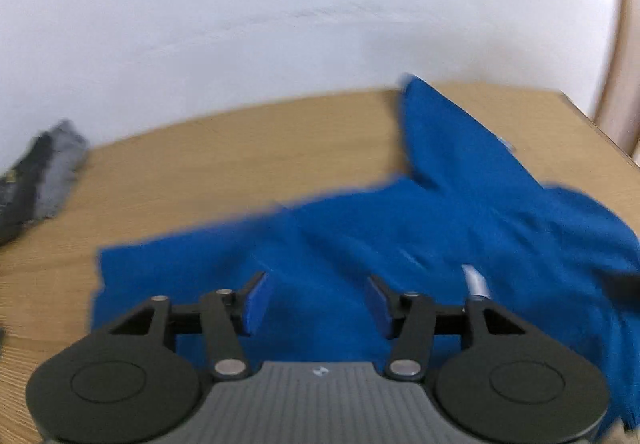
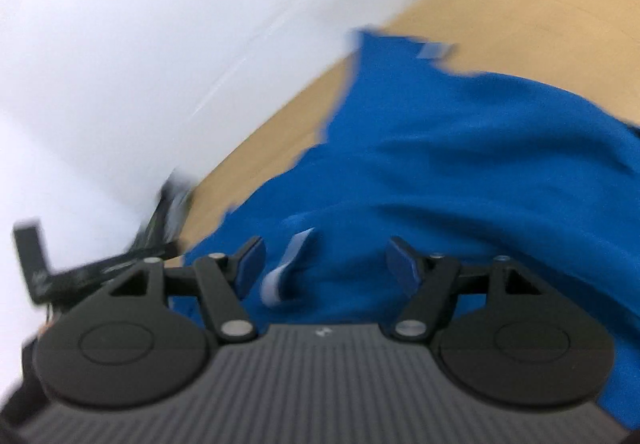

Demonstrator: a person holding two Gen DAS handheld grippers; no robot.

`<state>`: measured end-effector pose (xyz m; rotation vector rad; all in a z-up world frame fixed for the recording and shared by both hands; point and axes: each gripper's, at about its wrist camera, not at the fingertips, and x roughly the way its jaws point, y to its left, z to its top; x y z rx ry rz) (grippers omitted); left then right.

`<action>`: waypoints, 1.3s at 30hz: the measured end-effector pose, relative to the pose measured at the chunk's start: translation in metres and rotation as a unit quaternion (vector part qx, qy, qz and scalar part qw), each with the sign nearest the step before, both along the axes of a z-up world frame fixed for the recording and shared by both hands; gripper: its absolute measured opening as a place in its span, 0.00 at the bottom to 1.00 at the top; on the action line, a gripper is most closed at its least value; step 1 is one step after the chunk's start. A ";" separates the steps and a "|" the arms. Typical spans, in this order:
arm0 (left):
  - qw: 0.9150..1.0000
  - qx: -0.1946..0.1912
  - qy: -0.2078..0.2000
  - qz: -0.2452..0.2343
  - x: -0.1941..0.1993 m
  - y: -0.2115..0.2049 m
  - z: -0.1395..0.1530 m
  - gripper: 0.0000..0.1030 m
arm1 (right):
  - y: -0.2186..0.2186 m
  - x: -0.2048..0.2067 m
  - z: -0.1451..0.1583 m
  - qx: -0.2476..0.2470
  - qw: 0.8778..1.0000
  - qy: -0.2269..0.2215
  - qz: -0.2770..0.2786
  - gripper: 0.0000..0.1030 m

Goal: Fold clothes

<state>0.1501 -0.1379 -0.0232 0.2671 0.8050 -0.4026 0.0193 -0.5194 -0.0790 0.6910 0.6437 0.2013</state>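
Observation:
A bright blue garment [image 1: 440, 203] lies spread and rumpled on a wooden table [image 1: 240, 147], with one sleeve-like part reaching toward the far edge. My left gripper [image 1: 318, 296] hovers over its near part with the jaws apart and no cloth pinched between the blue pads [image 1: 256, 300]. A white label strip [image 1: 474, 280] shows just right of it. In the blurred right wrist view the same blue garment [image 2: 460, 147] fills the middle. My right gripper [image 2: 328, 260] stands open above it, and a white label [image 2: 280, 276] lies loose between its fingers.
A grey and black pile of clothes [image 1: 44, 171] sits at the table's far left by the white wall [image 1: 280, 3]. The table's right edge [image 1: 600, 131] runs close past the garment. Black shapes [image 2: 36, 268] at the left of the right wrist view are too blurred to name.

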 end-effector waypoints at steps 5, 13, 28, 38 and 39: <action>0.998 0.023 0.003 -0.054 -0.034 -0.025 -0.023 0.54 | 0.036 0.077 -0.033 0.001 0.993 0.092 0.080 0.70; 0.997 0.018 -0.012 -0.074 -0.058 -0.018 -0.026 0.65 | 0.070 0.114 -0.035 0.014 0.986 0.102 0.129 0.22; 0.986 -0.001 -0.124 -0.114 -0.076 0.014 -0.011 0.79 | 0.150 0.070 0.062 0.077 0.986 -0.010 0.145 0.08; 0.995 -0.003 -0.099 -0.002 -0.046 0.102 0.009 0.11 | 0.178 0.033 0.100 0.045 0.983 -0.047 0.173 0.15; 0.995 -0.014 -0.097 0.023 -0.045 0.125 0.017 0.11 | 0.169 0.024 0.101 0.027 0.986 -0.054 0.156 0.22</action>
